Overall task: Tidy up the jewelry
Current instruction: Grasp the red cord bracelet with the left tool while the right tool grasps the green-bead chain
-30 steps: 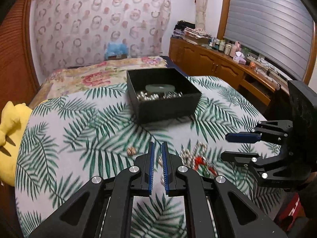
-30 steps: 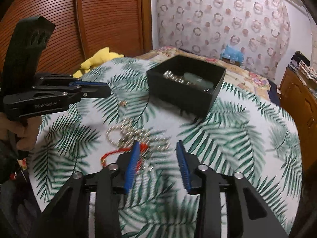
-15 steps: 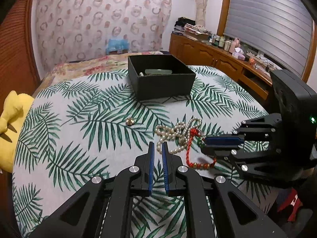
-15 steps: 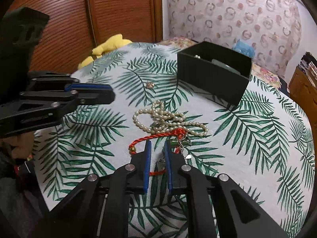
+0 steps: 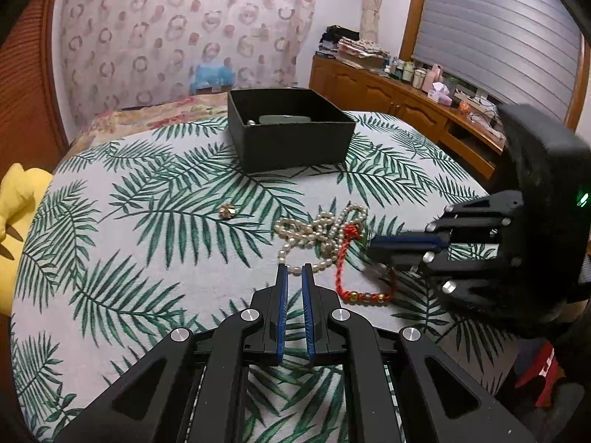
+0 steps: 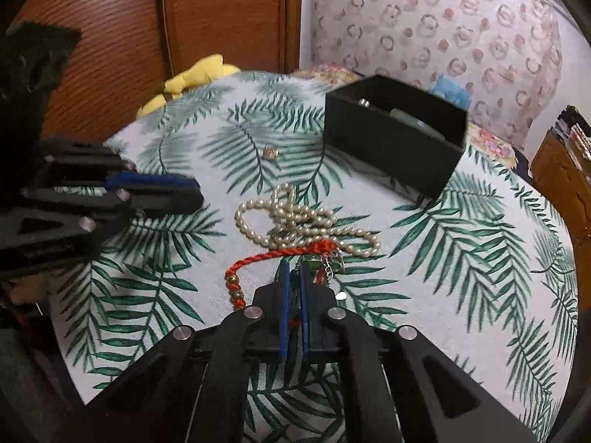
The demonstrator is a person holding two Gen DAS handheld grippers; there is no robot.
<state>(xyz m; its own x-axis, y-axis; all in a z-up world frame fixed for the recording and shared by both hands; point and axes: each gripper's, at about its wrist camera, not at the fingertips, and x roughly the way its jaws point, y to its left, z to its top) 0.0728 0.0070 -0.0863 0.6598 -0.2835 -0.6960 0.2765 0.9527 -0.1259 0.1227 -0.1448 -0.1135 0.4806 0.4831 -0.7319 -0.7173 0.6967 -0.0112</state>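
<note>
Right gripper (image 6: 291,277), wide apart a second ago, now closing down to narrow slit on red cord bracelet (image 6: 275,256) — cord strand showing between its pads, so pickup looks begun. Bracelet lying on palm-print cloth (image 5: 129,258), tangled against pearl necklace (image 5: 317,232); necklace may be dragging along on lift. Small gold piece (image 5: 227,211) sitting apart; black box (image 5: 295,140) waiting beyond. Left gripper (image 5: 294,277) hovering low beside pearls — nearly closed, holding nothing, pointing toward box.

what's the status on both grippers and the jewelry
Right gripper shut on red braided cord bracelet. Left gripper shut, empty. White pearl necklace tangled with bracelet. Black square box unobstructed.
</note>
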